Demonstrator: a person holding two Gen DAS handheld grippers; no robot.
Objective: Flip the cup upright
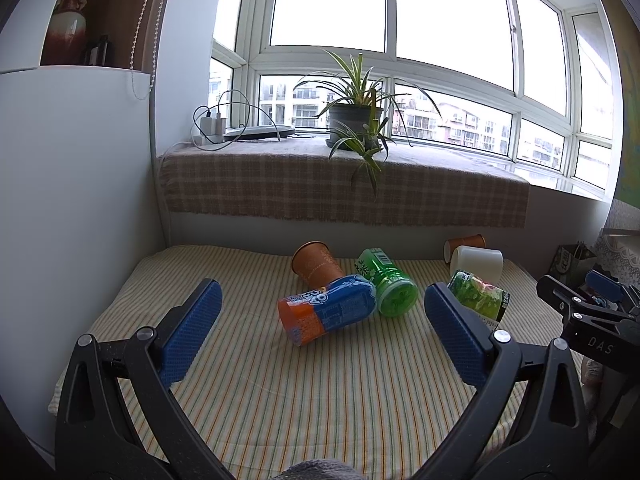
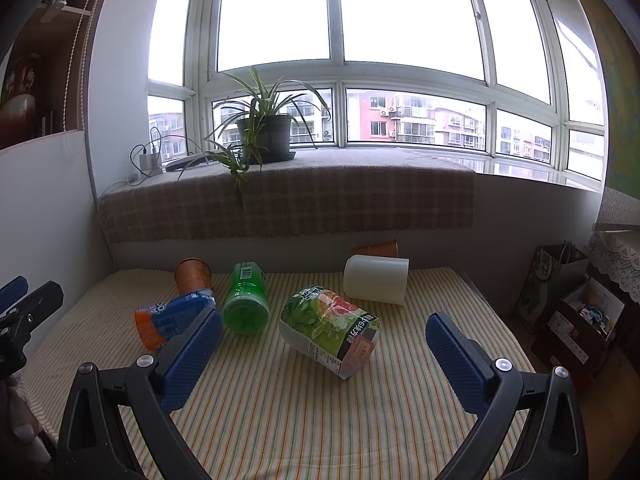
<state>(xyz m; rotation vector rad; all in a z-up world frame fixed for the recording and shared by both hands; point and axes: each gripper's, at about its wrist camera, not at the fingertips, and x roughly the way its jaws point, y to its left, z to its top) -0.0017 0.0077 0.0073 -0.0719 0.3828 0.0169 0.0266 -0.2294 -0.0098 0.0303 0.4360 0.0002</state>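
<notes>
At the far right, your white cup (image 2: 376, 279) hides most of the brown cup (image 2: 376, 248); both grippers (image 1: 322, 332) (image 2: 324, 354) gape, holding nothing.

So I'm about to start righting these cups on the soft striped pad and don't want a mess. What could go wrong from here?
The blue-orange cup, green cup and brown paper cup lie touching, so gripping one may roll the others. The striped pad looks soft, so a righted cup may tip again. Both grippers, left and right, are open and close together; they could collide.
</notes>
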